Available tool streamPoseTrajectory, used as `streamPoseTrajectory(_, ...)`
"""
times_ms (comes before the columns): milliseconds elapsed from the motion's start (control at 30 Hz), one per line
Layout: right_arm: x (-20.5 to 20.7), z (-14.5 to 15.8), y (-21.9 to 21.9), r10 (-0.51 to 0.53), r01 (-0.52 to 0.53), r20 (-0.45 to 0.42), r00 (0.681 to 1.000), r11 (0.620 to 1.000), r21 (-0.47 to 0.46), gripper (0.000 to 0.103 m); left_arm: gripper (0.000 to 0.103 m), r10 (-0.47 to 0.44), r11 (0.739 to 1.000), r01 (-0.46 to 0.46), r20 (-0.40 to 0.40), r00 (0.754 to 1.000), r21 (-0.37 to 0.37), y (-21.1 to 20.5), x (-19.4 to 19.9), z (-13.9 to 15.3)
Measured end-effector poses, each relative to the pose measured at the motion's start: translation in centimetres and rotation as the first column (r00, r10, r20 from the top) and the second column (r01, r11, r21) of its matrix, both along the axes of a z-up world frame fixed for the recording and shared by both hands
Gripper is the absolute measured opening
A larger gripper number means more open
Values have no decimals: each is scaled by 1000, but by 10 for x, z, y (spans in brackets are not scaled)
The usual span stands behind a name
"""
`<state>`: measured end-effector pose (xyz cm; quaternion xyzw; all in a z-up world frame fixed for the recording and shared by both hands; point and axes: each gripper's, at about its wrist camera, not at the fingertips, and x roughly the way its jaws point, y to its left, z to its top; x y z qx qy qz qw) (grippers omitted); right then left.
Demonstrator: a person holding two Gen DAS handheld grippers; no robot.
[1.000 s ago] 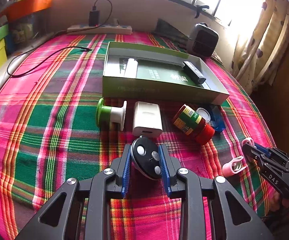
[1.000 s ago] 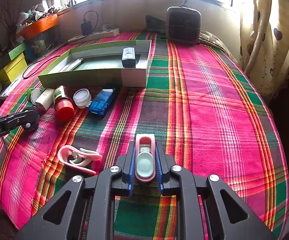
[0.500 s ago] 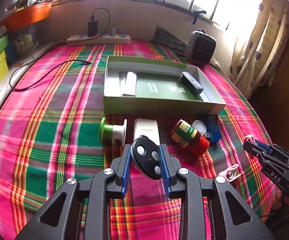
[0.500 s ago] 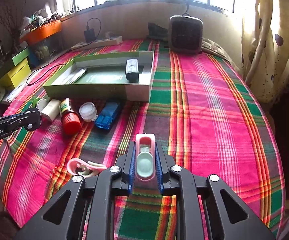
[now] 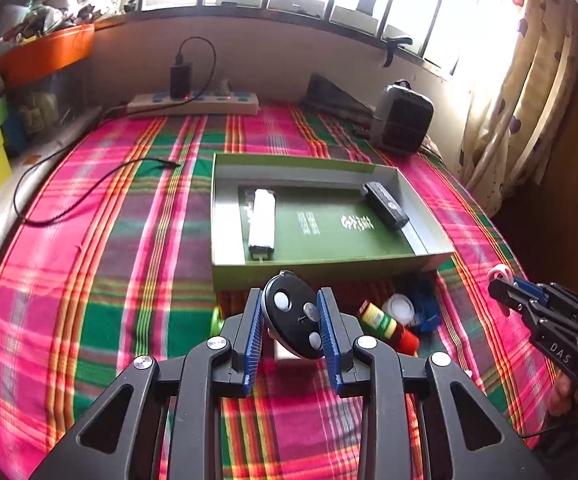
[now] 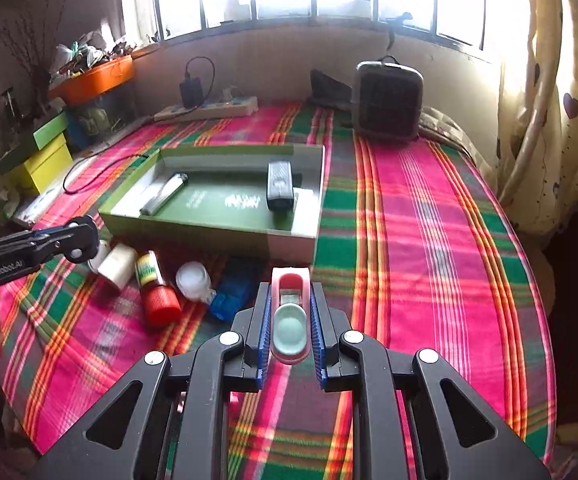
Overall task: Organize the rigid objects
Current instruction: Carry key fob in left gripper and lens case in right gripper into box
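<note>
Your left gripper (image 5: 292,318) pinches the black remote (image 5: 294,316) across its short width, above the cloth just short of the box (image 5: 329,262). Right gripper (image 6: 290,314) is clamped on the pink clip (image 6: 290,312) by its long sides. Both look light, stiff, smooth plastic; the remote's rounded edges could slip, so keep the pads mid-body. Box has bare floor between the white stick (image 5: 261,218) and black bar (image 5: 386,205).

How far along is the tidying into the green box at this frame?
Done: a white stick and a black device lie in the green box. In hand: left gripper holds a black remote; right gripper holds a pink clip. Left: red-capped bottle, white jar, blue item outside.
</note>
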<state>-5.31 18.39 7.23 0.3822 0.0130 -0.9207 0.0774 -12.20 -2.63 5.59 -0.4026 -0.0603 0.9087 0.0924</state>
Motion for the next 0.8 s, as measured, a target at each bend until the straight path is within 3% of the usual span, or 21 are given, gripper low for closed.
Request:
streamPoseTrajectory(300, -30, 13, -15, 37, -37, -16, 999, 999, -7, 18, 26, 9, 1000, -10, -5, 1000, -16, -5, -30, 4)
streamPoseTrajectory(800, -96, 8, -44, 131, -128, 48, 990, 990, -66, 18, 26, 1, 999, 0, 16, 1000, -38, -10, -82, -1)
